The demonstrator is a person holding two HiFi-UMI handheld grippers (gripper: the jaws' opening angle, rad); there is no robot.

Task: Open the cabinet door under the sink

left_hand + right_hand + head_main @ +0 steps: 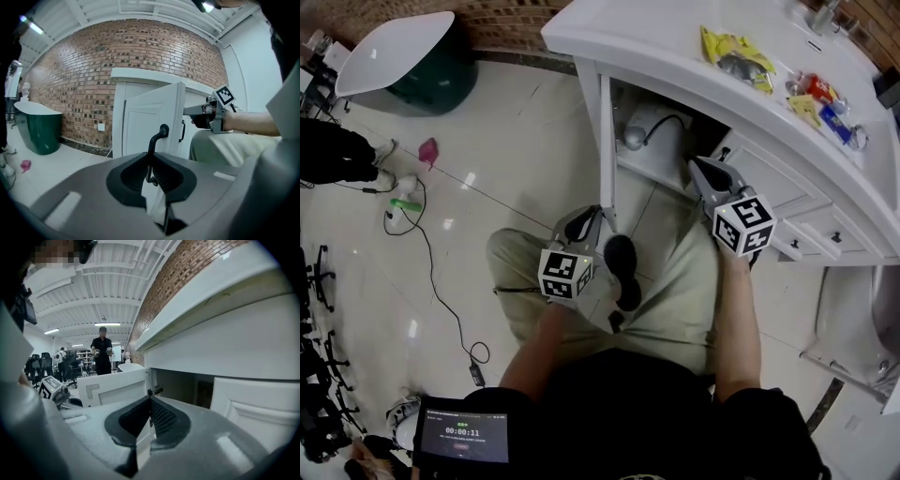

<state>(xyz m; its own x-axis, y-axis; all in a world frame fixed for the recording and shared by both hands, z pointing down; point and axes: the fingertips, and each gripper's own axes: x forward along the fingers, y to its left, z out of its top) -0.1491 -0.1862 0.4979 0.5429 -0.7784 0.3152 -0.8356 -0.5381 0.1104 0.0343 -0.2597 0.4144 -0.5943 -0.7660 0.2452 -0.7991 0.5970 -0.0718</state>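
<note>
Because the head view looks along the door's [607,159] top edge, only a thin white strip shows near centre, swung out from the cabinet [675,56]. The left gripper [592,217] sits at the strip's lower end and hides the handle. The right gripper [701,171] hovers to its right, before the open bay, where a pipe [635,137] shows.

In the left gripper view the jaws are clamped on the black handle [157,137], its lower end lost between them. The door [150,110] fills mid-frame.

In the right gripper view the jaws are pressed together with nothing between them. The open door [112,387] lies left of centre. The bay behind is too dark to make out, and the left gripper is cut off at the left edge.
</note>
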